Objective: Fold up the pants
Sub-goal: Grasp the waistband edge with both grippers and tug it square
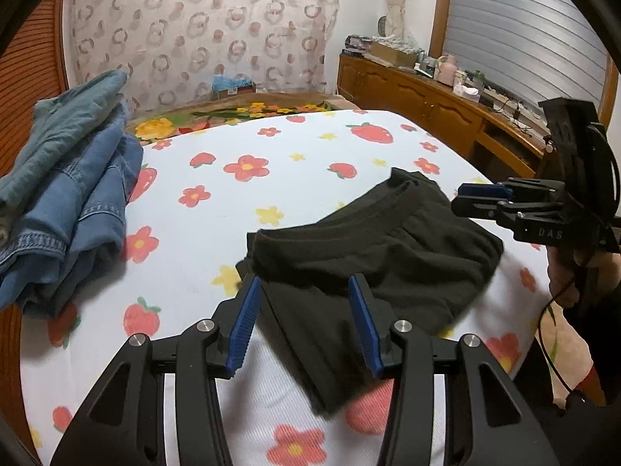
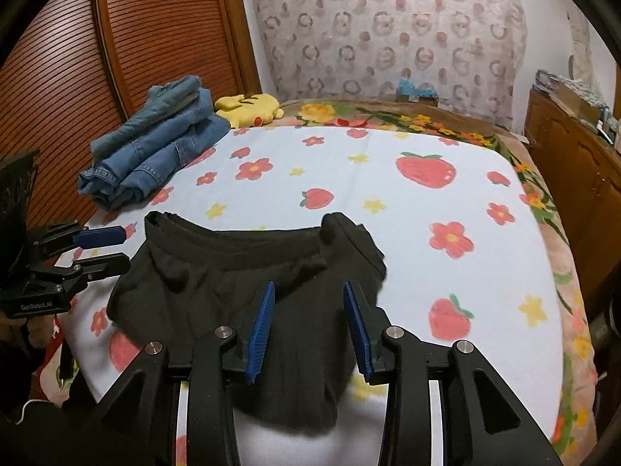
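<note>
Black pants [image 1: 372,256] lie bunched on the flower-and-strawberry sheet [image 1: 310,155] of the bed, waistband toward the far side. Left claw [image 1: 306,322], jaws apart, hovers over the near edge of the pants, gripping nothing. Right claw [image 2: 308,326], jaws likewise apart, hangs above the pants. Folded jeans [image 2: 155,147] are stacked well apart, beside a yellow plush [image 2: 248,108]

One pair of black pants [image 2: 248,283], three folded jeans [image 2: 155,155], one yellow plush [image 2: 248,108], two tongs [image 1: 302,322] [image 2: 308,326]
</note>
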A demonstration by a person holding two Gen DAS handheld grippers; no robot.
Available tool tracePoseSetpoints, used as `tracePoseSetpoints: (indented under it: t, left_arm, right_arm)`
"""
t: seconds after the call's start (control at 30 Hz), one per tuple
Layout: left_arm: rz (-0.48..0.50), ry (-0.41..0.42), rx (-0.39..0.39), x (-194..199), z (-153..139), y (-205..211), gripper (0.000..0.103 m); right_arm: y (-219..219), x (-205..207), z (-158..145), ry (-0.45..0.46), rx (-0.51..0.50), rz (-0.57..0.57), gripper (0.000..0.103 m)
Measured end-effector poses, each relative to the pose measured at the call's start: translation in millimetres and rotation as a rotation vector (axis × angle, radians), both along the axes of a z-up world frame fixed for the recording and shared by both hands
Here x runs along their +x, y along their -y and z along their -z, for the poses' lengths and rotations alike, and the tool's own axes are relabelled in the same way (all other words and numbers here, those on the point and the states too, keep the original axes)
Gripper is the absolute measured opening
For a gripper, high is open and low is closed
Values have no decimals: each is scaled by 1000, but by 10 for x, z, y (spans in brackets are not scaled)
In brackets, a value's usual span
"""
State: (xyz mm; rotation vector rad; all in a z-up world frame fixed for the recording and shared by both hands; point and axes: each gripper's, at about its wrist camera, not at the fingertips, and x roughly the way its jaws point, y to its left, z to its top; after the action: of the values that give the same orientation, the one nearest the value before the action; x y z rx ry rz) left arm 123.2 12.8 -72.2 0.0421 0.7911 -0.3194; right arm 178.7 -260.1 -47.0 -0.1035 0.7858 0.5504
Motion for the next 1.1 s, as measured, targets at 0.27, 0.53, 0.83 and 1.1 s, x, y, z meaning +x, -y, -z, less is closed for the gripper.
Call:
tracePoseSetpoints:
  t: [0.27, 0.53, 0.83, 1.1]
  left_arm:
    - [2, -32, -17, 259, 81, -5, 48]
    - [3, -80, -71, 386, 129, -72, 21]
    - [-9, -29, -65, 332, 44, -101, 13]
    - [-59, -30, -50, 409, 59, -154, 13]
  right_arm:
    - [-161, 246, 32, -16, -33, -32, 39]
    - [-244, 429, 138, -79, -59, -86, 32]
    - [-146, 397, -93, 52, 40, -17, 11]
    - [-205, 521, 82, -5, 0, 25, 20]
